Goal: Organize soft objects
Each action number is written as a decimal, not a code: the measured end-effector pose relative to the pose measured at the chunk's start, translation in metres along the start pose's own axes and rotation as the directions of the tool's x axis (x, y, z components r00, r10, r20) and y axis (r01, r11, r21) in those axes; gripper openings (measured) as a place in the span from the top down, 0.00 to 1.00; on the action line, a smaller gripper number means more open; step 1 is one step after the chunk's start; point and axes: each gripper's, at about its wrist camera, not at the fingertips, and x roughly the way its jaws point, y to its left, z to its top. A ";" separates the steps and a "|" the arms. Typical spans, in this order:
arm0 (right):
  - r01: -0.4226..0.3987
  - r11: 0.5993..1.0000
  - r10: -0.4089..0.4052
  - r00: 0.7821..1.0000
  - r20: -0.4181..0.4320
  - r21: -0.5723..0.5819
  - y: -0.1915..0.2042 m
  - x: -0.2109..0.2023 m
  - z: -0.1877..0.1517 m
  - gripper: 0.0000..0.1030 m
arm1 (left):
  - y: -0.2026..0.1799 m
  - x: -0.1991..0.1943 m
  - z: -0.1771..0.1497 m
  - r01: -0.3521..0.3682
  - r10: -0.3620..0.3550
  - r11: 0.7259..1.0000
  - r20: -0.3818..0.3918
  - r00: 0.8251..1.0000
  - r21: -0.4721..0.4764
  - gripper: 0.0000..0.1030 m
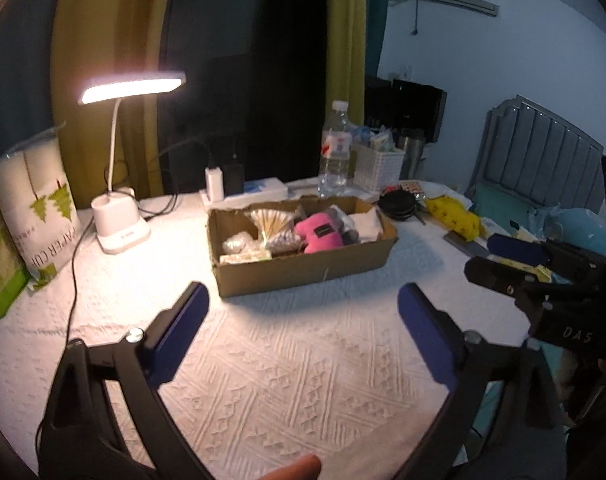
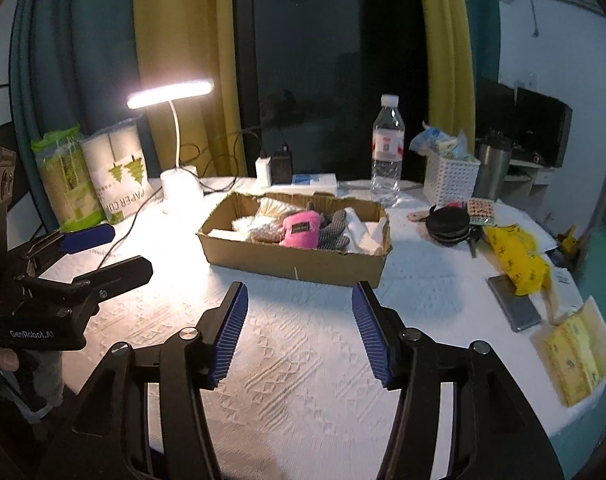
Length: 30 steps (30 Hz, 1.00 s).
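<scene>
Hovering above the white cloth [image 2: 303, 380], two grippers stood with nothing between their blue pads: the left gripper [image 1: 303, 304] spread wide, the right gripper [image 2: 299, 304] parted less far, both released and empty. One cardboard box [image 2: 295, 260] sat on the cloth beyond them, near the middle of the table. It held the soft things, packed close: one pink plush [image 2: 301, 230] in the centre, one grey knit piece [image 2: 335, 228] touching its right side, white folded cloths [image 2: 367, 232] at the right end, and pale bundles [image 2: 263, 220] at the left end whose count I could not tell. One lit desk lamp [image 2: 179, 184] stood left of the box, with two tall packs [image 2: 91, 184] of paper goods further left. One water bottle [image 2: 387, 152] stood behind the box, and one white basket [image 2: 451, 178] beside it held small packets. One yellow bag [image 2: 519, 260] lay well to the right, partly over one phone [image 2: 515, 308].
</scene>
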 end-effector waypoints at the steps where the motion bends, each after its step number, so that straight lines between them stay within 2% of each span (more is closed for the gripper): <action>1: 0.005 1.000 -0.005 1.000 0.012 0.000 0.002 -0.006 0.001 0.44 | -0.002 -0.004 0.000 -0.001 0.001 1.000 0.008 1.000 0.004 0.06; 7: 0.013 1.000 -0.012 0.998 0.067 -0.015 0.014 -0.033 0.008 0.42 | -0.006 -0.039 0.007 0.008 -0.009 1.000 0.075 0.997 0.012 0.06; 10: 0.010 1.000 -0.008 0.995 0.097 -0.027 0.021 -0.046 0.014 0.42 | -0.006 -0.055 0.014 -0.013 0.010 1.000 0.110 0.994 0.019 0.06; 15: 0.010 0.999 -0.003 0.988 0.152 -0.044 0.031 -0.065 0.026 0.34 | -0.006 -0.078 0.027 -0.014 0.011 1.000 0.140 0.990 0.023 0.06; 20: 0.013 0.999 -0.006 0.979 0.202 -0.034 0.032 -0.085 0.037 0.34 | -0.009 -0.103 0.037 -0.052 0.043 0.998 0.213 0.976 0.040 0.06; 23: 0.018 0.999 -0.009 0.975 0.224 -0.038 0.032 -0.093 0.041 0.34 | -0.012 -0.119 0.039 -0.081 0.064 0.996 0.283 0.957 0.047 0.06; 30: 0.020 0.999 -0.013 0.971 0.239 -0.030 0.031 -0.097 0.043 0.34 | -0.008 -0.129 0.045 -0.092 0.074 0.995 0.306 0.949 0.045 0.06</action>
